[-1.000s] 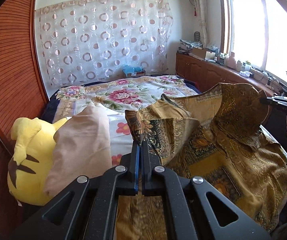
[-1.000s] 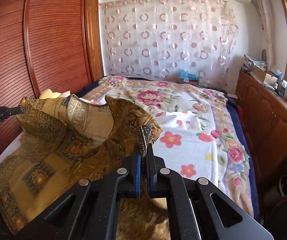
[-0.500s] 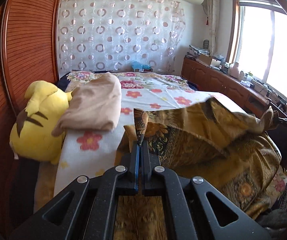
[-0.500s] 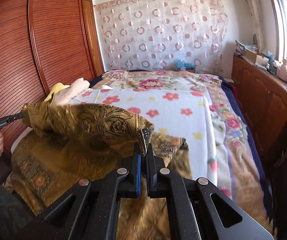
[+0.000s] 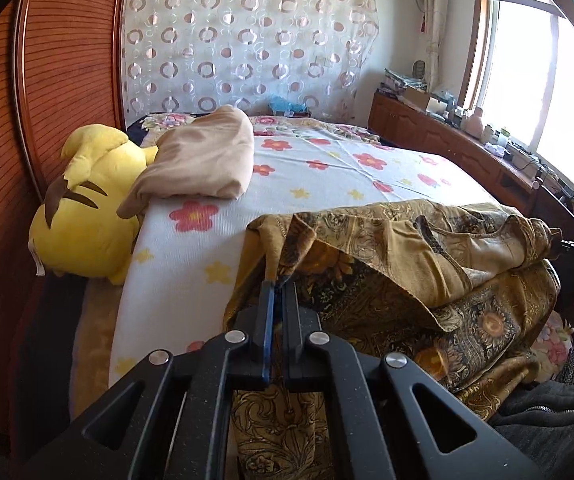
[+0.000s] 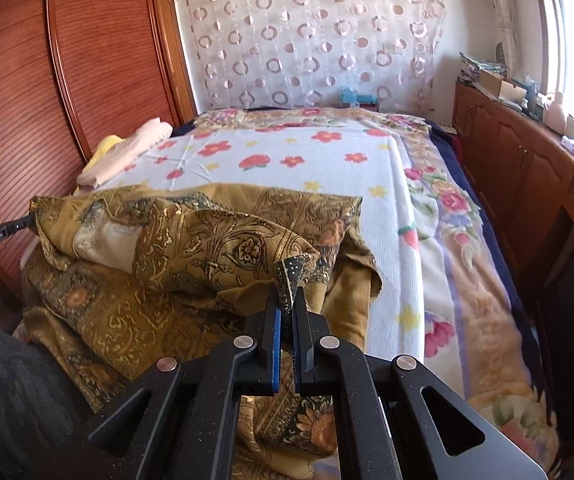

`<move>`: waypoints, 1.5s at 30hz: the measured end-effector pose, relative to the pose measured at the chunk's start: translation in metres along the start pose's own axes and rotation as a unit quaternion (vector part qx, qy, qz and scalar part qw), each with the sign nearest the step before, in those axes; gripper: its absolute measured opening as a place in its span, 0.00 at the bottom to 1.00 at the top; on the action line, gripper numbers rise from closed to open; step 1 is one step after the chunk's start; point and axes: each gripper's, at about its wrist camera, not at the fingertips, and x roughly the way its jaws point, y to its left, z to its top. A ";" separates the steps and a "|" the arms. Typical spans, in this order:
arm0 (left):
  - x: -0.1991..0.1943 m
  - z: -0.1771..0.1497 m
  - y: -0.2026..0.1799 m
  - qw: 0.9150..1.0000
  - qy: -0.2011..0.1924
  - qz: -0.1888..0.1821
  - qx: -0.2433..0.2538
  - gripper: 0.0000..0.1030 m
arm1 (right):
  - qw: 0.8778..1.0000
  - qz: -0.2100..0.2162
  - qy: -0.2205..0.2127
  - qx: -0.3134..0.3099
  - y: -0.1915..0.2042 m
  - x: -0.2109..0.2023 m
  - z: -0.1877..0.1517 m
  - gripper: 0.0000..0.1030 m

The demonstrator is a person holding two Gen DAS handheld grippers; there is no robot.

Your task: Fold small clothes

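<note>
Left wrist view, fingers [image 5: 293,300] angled down, pinching garment [image 5: 387,276]

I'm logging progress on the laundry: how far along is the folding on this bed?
Done: a beige garment lies folded near the yellow plush. In hand: the left tongs and right tongs each pinch a corner of the gold patterned garment, its top edge doubled over the lower part. Left: laying it flat and finishing the folds.
</note>
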 end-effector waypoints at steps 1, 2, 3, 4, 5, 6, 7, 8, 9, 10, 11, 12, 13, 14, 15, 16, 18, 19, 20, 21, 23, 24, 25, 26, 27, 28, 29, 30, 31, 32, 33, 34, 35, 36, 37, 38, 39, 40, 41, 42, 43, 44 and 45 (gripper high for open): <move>-0.001 0.000 0.001 1.000 0.000 0.001 0.001 0.10 | 1.000 -0.003 0.002 -0.001 -0.001 0.001 0.002 0.04; -0.003 0.001 0.001 1.000 -0.004 0.003 0.004 0.13 | 1.000 -0.004 0.003 0.001 -0.002 0.000 0.005 0.04; -0.005 0.003 0.001 1.000 -0.008 0.006 0.006 0.18 | 1.000 -0.007 0.002 0.004 -0.002 -0.001 0.008 0.04; -0.008 0.006 0.003 1.000 -0.014 0.004 0.008 0.23 | 1.000 -0.012 0.000 0.004 -0.002 -0.004 0.009 0.07; -0.011 0.008 0.003 1.000 -0.017 0.002 0.008 0.27 | 1.000 -0.016 -0.005 0.005 -0.003 -0.008 0.011 0.08; -0.013 0.011 0.005 1.000 -0.018 0.004 0.009 0.38 | 1.000 -0.018 -0.010 0.006 -0.005 -0.013 0.013 0.09; -0.013 0.013 0.006 1.000 -0.018 0.008 0.010 0.44 | 1.000 -0.020 -0.016 0.008 -0.006 -0.017 0.015 0.09; -0.013 0.016 0.006 1.000 -0.016 0.015 0.013 0.48 | 0.999 -0.022 -0.021 0.009 -0.007 -0.021 0.018 0.10; -0.012 0.019 0.006 1.000 -0.017 0.020 0.016 0.58 | 0.999 -0.026 -0.025 0.009 -0.008 -0.024 0.021 0.15; -0.011 0.024 0.007 0.999 -0.020 0.023 0.020 0.65 | 0.999 -0.032 -0.027 0.008 -0.008 -0.026 0.022 0.19; -0.010 0.028 0.008 0.999 -0.021 0.023 0.023 0.66 | 0.999 -0.038 -0.029 0.006 -0.008 -0.028 0.025 0.21; -0.007 0.033 0.009 0.999 -0.020 0.023 0.026 0.66 | 0.999 -0.043 -0.032 0.002 -0.007 -0.028 0.031 0.24; -0.003 0.038 0.010 0.999 -0.019 0.025 0.027 0.66 | 0.998 -0.044 -0.033 -0.002 -0.007 -0.027 0.033 0.28; 0.001 0.042 0.012 0.999 -0.018 0.026 0.028 0.66 | 0.998 -0.046 -0.035 -0.008 -0.005 -0.025 0.039 0.30; 0.004 0.046 0.015 0.999 -0.020 0.028 0.028 0.66 | 0.998 -0.047 -0.036 -0.012 -0.003 -0.023 0.045 0.33; 0.008 0.052 0.017 0.999 -0.021 0.027 0.026 0.66 | 0.998 -0.047 -0.037 -0.015 -0.002 -0.020 0.050 0.37; 0.021 0.062 0.019 0.999 -0.014 0.030 0.032 0.66 | 0.998 -0.047 -0.036 -0.023 0.001 -0.009 0.063 0.41; 0.028 0.068 0.019 0.999 -0.008 0.032 0.038 0.66 | 0.998 -0.046 -0.034 -0.028 0.004 -0.003 0.070 0.42; 0.037 0.072 0.019 0.999 -0.002 0.032 0.045 0.66 | 0.998 -0.044 -0.033 -0.032 0.006 0.006 0.072 0.43; 0.047 0.076 0.021 0.998 0.007 0.029 0.048 0.66 | 0.998 -0.042 -0.031 -0.032 0.006 0.014 0.076 0.44; 0.064 0.081 0.022 0.998 0.026 0.018 0.050 0.66 | 0.999 -0.041 -0.020 -0.030 0.005 0.032 0.080 0.46; 0.072 0.080 0.022 0.998 0.038 0.011 0.051 0.66 | 0.999 -0.039 -0.010 -0.034 0.006 0.042 0.082 0.46; 0.079 0.080 0.022 0.997 0.049 0.007 0.051 0.66 | 0.999 -0.039 -0.001 -0.039 0.003 0.049 0.080 0.47; 0.086 0.078 0.022 0.997 0.061 0.006 0.054 0.66 | 0.998 -0.039 0.011 -0.042 0.000 0.058 0.081 0.47; 0.088 0.076 0.020 0.996 0.067 0.003 0.055 0.66 | 0.998 -0.042 0.020 -0.042 -0.001 0.064 0.081 0.47; 0.091 0.073 0.019 0.996 0.073 -0.002 0.056 0.66 | 0.998 -0.046 0.028 -0.040 -0.004 0.069 0.082 0.47; 0.093 0.069 0.018 0.995 0.081 -0.005 0.058 0.66 | 0.997 -0.050 0.037 -0.039 -0.006 0.075 0.085 0.47; 0.094 0.067 0.016 0.995 0.085 -0.005 0.058 0.66 | 0.997 -0.052 0.044 -0.038 -0.009 0.077 0.084 0.47; 0.094 0.064 0.016 0.994 0.091 -0.009 0.057 0.66 | 0.997 -0.053 0.049 -0.035 -0.011 0.080 0.086 0.48; 0.096 0.060 0.015 0.994 0.098 -0.012 0.054 0.66 | 0.997 -0.051 0.055 -0.030 -0.016 0.082 0.087 0.49; 0.096 0.057 0.014 0.993 0.104 -0.014 0.053 0.66 | 0.997 -0.049 0.060 -0.027 -0.017 0.084 0.088 0.51; 0.098 0.055 0.013 0.992 0.109 -0.016 0.054 0.66 | 0.997 -0.045 0.063 -0.024 -0.020 0.085 0.087 0.53; 0.098 0.052 0.012 0.992 0.115 -0.017 0.056 0.66 | 0.997 -0.044 0.066 -0.021 -0.022 0.085 0.087 0.54; 0.099 0.050 0.009 0.991 0.118 -0.018 0.058 0.66 | 0.996 -0.045 0.070 -0.017 -0.023 0.086 0.087 0.55; 0.099 0.048 0.008 0.991 0.119 -0.019 0.060 0.66 | 0.996 -0.043 0.073 -0.012 -0.025 0.087 0.087 0.56; 0.099 0.046 0.007 0.991 0.120 -0.019 0.061 0.66 | 0.996 -0.038 0.075 -0.005 -0.027 0.088 0.088 0.56; 0.100 0.046 0.006 0.991 0.121 -0.019 0.060 0.66 | 0.997 -0.033 0.076 0.002 -0.030 0.091 0.089 0.57; 0.101 0.046 0.007 0.991 0.123 -0.020 0.058 0.66 | 0.997 -0.030 0.077 0.007 -0.032 0.093 0.091 0.57; 0.102 0.046 0.008 0.991 0.124 -0.022 0.055 0.66 | 0.996 -0.027 0.080 0.013 -0.034 0.094 0.092 0.57; 0.104 0.047 0.009 0.990 0.126 -0.024 0.052 0.66 | 0.996 -0.023 0.084 0.016 -0.035 0.096 0.093 0.57; 0.106 0.048 0.010 0.990 0.128 -0.025 0.050 0.66 | 0.996 -0.021 0.088 0.016 -0.034 0.098 0.094 0.57; 0.108 0.049 0.011 0.990 0.129 -0.027 0.048 0.66 | 0.995 -0.021 0.092 0.013 -0.034 0.099 0.094 0.57; 0.109 0.051 0.012 0.990 0.130 -0.028 0.048 0.66 | 0.995 -0.021 0.095 0.011 -0.034 0.100 0.094 0.57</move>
